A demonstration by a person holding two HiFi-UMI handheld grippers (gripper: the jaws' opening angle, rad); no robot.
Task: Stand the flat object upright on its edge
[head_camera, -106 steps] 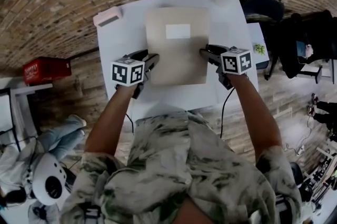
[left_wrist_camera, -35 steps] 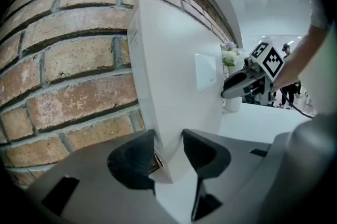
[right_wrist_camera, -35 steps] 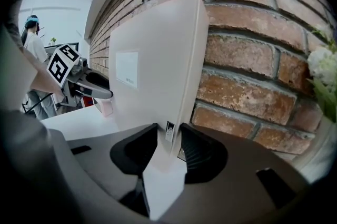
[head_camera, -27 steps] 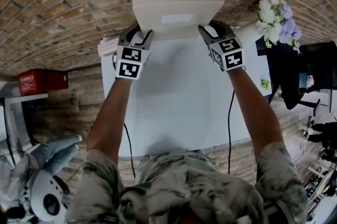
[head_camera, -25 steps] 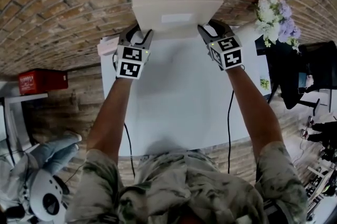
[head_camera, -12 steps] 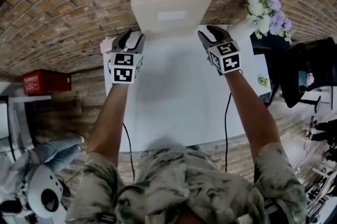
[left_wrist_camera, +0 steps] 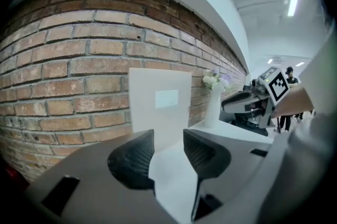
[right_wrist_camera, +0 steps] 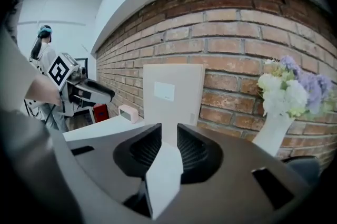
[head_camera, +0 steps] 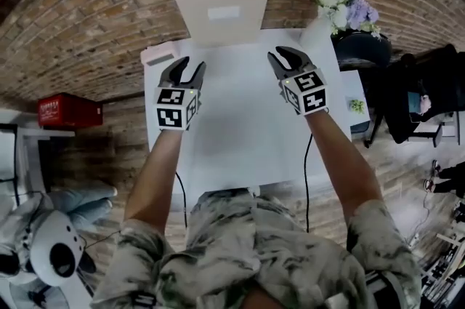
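The flat beige object (head_camera: 221, 9) with a pale label stands upright on its lower edge at the far side of the white table (head_camera: 240, 126), its back against the brick wall. It shows the same way in the left gripper view (left_wrist_camera: 160, 104) and the right gripper view (right_wrist_camera: 172, 94). My left gripper (head_camera: 187, 67) hangs open over the table, short of the object's left corner, with nothing between its jaws (left_wrist_camera: 168, 141). My right gripper (head_camera: 282, 55) is short of the right corner. Its jaws (right_wrist_camera: 169, 133) have just been closing on nothing and a gap remains.
A small pink-white box (head_camera: 161, 53) lies at the table's far left corner. A white vase of flowers (head_camera: 341, 2) stands at the far right corner, close to the right gripper. A red box (head_camera: 64, 110) sits on the floor to the left. Other people stand at the sides.
Both grippers have come off the object's lower corners and drawn back toward me over the table. The object stays standing against the wall. The right jaws are narrower than before.
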